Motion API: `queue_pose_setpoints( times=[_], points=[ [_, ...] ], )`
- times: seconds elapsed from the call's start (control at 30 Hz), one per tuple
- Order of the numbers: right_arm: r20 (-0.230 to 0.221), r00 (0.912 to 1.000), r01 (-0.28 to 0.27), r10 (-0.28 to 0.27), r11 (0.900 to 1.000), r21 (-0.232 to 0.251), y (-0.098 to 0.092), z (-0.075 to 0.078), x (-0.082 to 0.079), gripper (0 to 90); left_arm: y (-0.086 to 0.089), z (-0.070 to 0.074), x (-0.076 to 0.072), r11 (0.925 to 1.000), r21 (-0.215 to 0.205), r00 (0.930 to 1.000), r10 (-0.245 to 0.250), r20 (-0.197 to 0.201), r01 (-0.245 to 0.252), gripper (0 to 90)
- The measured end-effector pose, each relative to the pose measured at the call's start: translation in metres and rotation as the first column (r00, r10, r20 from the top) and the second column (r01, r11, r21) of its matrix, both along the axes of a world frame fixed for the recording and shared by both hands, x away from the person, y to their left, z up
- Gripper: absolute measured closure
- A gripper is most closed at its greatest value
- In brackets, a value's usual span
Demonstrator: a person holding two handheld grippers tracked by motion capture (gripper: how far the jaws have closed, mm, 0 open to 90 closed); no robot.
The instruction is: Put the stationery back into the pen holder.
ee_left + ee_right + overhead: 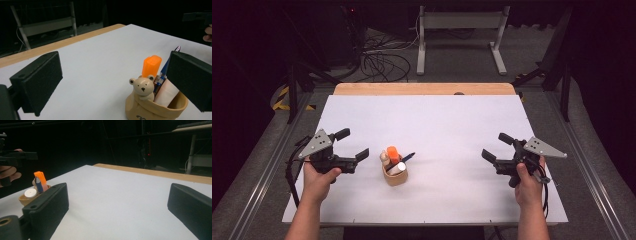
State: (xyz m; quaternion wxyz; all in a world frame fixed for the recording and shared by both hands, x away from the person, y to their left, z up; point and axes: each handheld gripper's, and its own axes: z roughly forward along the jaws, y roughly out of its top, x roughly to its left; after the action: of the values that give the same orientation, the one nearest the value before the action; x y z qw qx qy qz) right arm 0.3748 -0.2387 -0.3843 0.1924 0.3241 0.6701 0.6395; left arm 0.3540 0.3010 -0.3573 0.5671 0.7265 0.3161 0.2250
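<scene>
left tool (353, 144) released | right tool (497, 146) released | pen holder (395, 176) upright | orange marker (392, 154) cap up

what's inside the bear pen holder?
The bear pen holder holds an orange marker, a blue pen and a white cylinder. Their lower ends and the holder's bottom are hidden by its wall.

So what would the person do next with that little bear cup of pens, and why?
Probably ease the left hand-held gripper a little toward the orange marker in the bear cup. Its jaws stand wide open right beside the cup, the marker rises tallest above the blue pen and white tube, and the right hand-held gripper, also open, is much farther off.
</scene>
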Motion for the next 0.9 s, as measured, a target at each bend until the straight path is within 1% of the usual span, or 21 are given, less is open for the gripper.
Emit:
queue_pose_setpoints(
  times=[0.27, 0.47, 0.6, 0.9],
  points=[
    [0.014, 0.9998, 0.011, -0.011, 1.0, 0.011, -0.0035, -0.002, 0.0005, 4.1, 0.0007, -0.0004, 0.0003, 1.0, -0.001, 1.0, 0.002, 0.001, -0.002, 1.3],
    [0.013, 0.9997, 0.022, -0.022, 0.999, 0.027, -0.0065, -0.0029, 0.0004, 4.1, 0.0012, -0.0005, 0.0004, 1.0, -0.001, 1.0, 0.003, -0.001, -0.003, 1.3],
    [0.009, 0.9998, 0.02, -0.02, 0.999, 0.03, -0.0064, -0.003, 0.0006, 4.0, 0.0011, -0.0008, 0.0005, 1.0, 0.0, 1.0, 0.001, -0.002, -0.001, 1.3],
    [0.01, 0.9998, 0.018, -0.018, 1.0, 0.022, -0.0059, -0.0038, 0.0012, 4.0, 0.0009, -0.001, 0.0008, 1.0, 0.0, 1.0, 0.0, -0.005, 0.0, 1.3]
  ],
)
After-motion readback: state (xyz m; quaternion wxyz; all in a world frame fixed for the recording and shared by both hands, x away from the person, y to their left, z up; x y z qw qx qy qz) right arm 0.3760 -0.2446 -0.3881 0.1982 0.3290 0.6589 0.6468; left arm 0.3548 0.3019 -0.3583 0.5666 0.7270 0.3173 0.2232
